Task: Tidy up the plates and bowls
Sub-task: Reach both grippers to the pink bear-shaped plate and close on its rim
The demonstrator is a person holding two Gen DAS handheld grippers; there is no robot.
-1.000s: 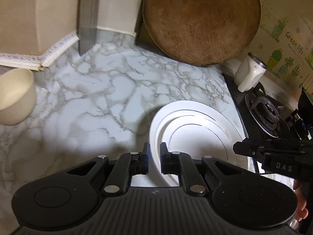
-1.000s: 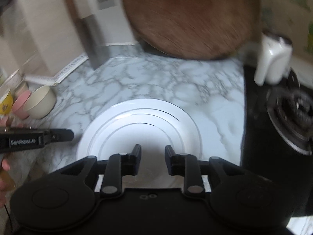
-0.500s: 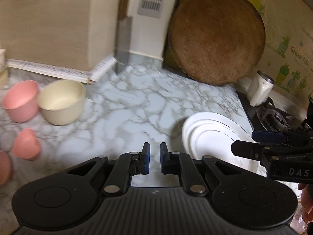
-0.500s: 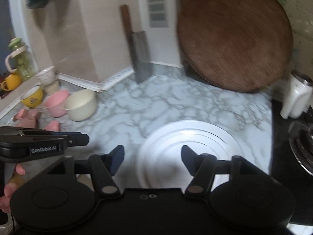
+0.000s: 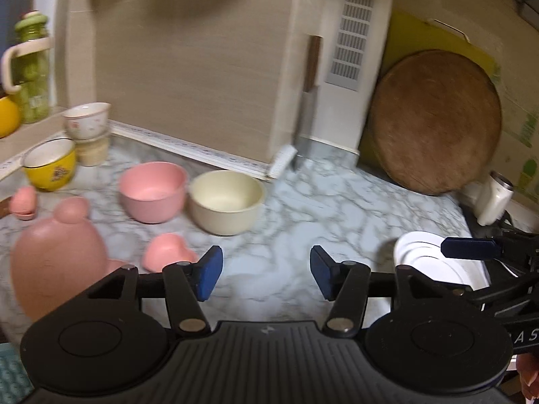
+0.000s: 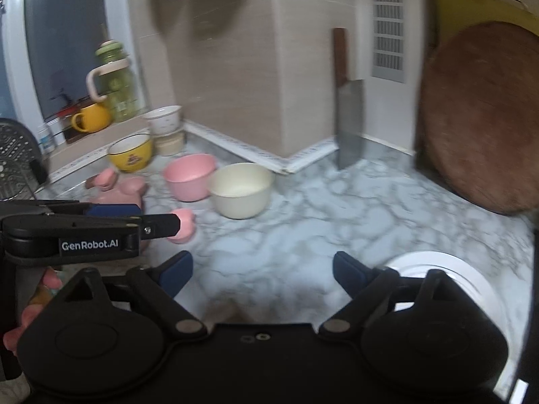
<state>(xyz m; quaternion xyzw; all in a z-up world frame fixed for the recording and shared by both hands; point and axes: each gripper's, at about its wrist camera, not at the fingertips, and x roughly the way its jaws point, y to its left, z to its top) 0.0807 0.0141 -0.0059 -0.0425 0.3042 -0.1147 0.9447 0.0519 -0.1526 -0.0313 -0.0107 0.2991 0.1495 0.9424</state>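
Observation:
A stack of white plates (image 5: 434,262) lies on the marble counter (image 5: 303,208) at the right, also low right in the right wrist view as the white plates (image 6: 448,276). A pink bowl (image 5: 153,192) and a cream bowl (image 5: 225,200) stand side by side further back. A pink bear-shaped plate (image 5: 57,252) and a pink heart dish (image 5: 168,252) lie at the left. My left gripper (image 5: 266,269) hovers over bare counter, jaws opening, nothing between them. My right gripper (image 6: 262,269) is likewise opening wide and empty, left of the plates.
A yellow bowl (image 5: 50,163), two stacked bowls (image 5: 87,124) and a small pink dish (image 5: 23,202) sit at the far left. A cleaver (image 6: 350,134) and a round wooden board (image 6: 481,118) lean on the wall. A white cup (image 5: 493,198) stands by the stove.
Both grippers drew back from the white plates and swung left, bringing the bowls into view. The left jaws went from shut to open; the right jaws spread wider.

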